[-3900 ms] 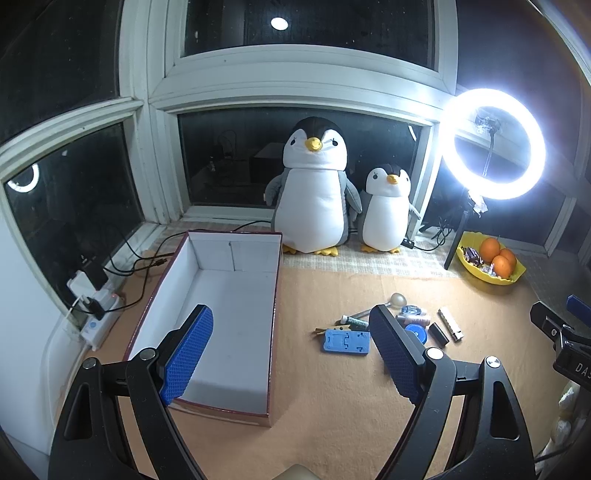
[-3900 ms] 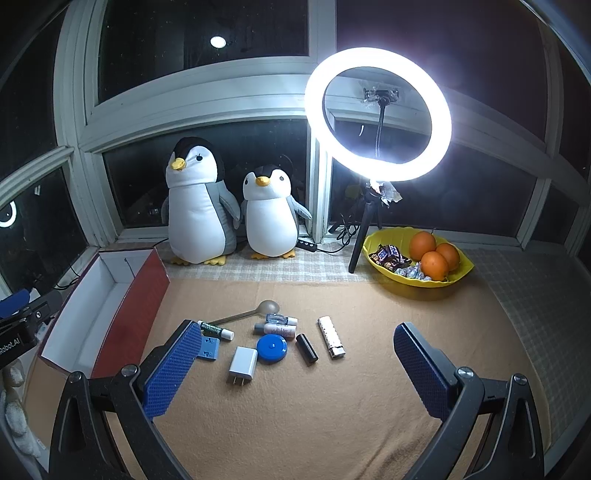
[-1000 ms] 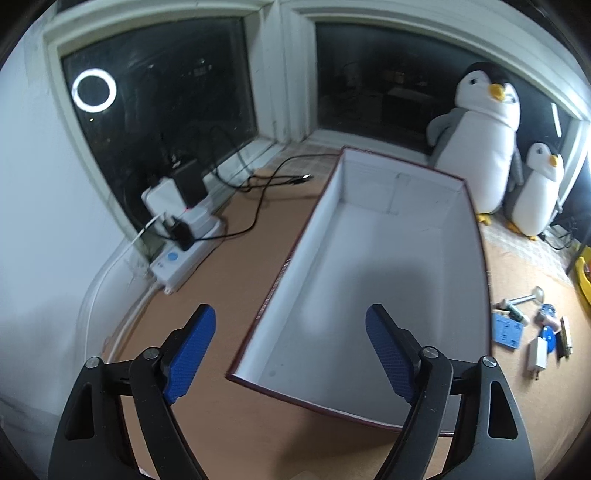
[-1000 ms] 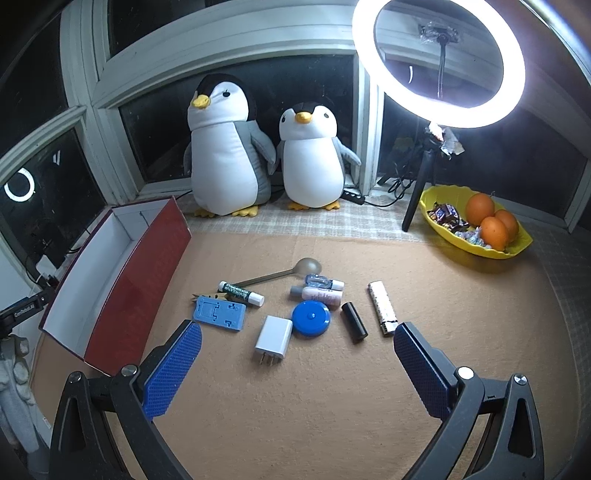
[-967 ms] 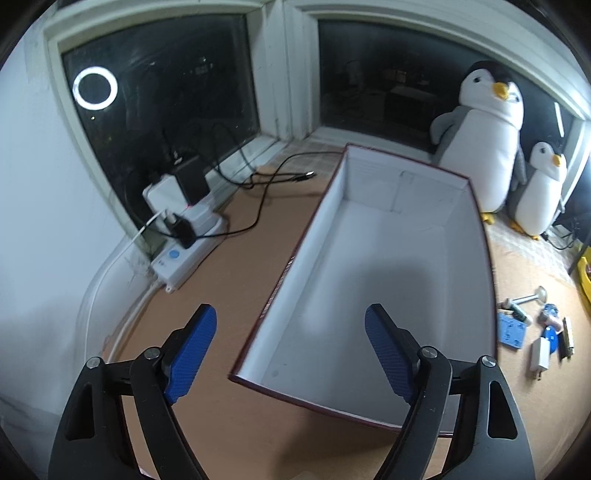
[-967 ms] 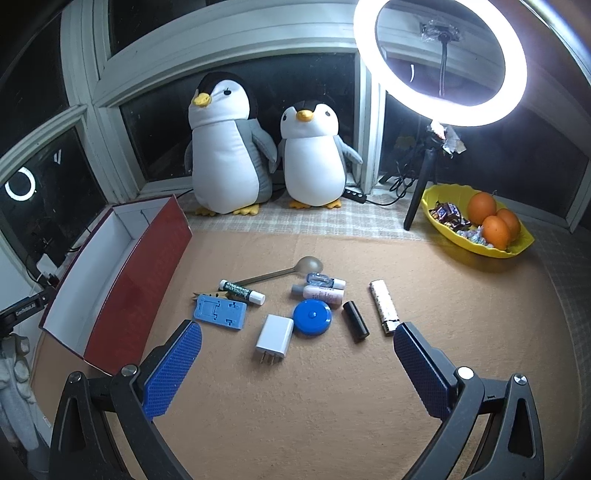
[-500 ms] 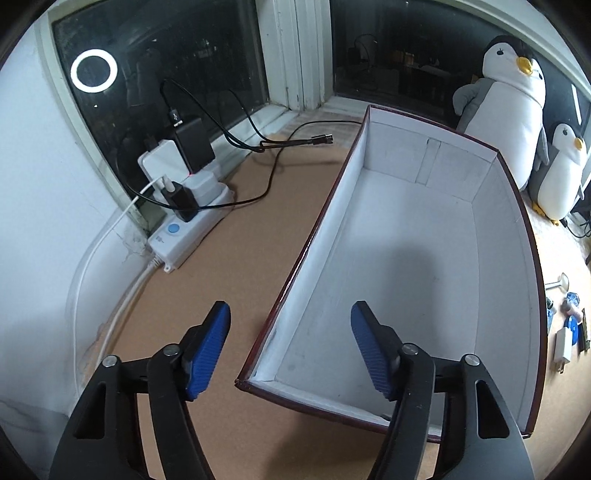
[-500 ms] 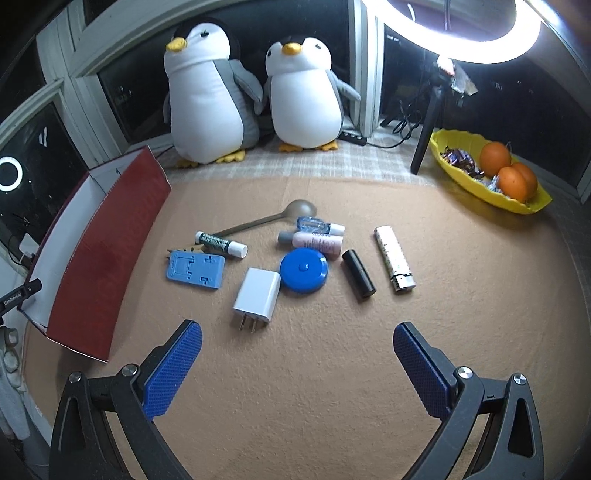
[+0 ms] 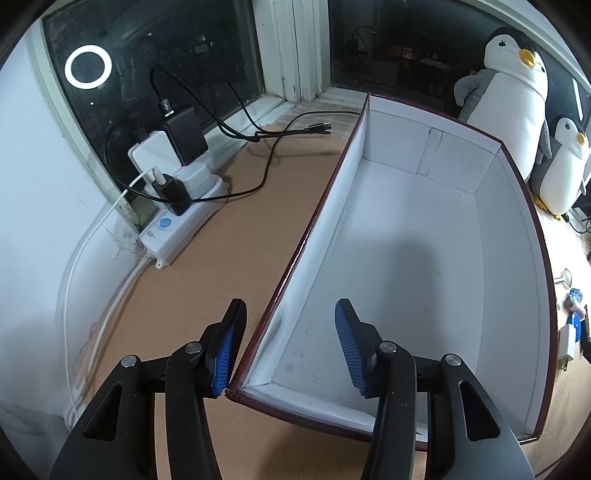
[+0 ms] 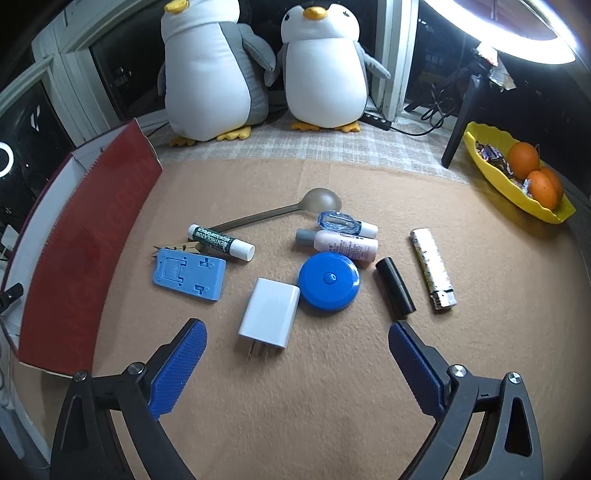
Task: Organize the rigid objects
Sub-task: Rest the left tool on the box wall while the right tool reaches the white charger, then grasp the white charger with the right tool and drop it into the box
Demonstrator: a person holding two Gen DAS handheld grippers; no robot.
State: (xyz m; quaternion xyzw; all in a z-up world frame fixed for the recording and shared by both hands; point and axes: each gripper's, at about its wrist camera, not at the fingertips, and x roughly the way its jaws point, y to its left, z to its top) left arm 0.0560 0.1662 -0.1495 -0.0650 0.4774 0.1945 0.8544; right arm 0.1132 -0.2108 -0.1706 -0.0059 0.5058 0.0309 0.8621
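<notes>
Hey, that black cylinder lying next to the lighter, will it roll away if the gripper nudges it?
Probably: the black cylinder lies on its round side, so a sideways nudge could roll it toward the lighter. The felt-like mat may slow it. It looks smooth, so possibly slippery.

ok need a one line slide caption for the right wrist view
Open right tongs poised above a white charger, blue round case and other small items on a tan mat.

We take this for a room in a home, set up for filming: two plush penguins (image 10: 210, 70) sit on the sill of dark night windows (image 9: 159, 48), a ring light (image 10: 517, 22) glares nearby, a fruit bowl (image 10: 517, 181) holds oranges and sweets, and chargers crowd a power strip (image 9: 177, 229).
</notes>
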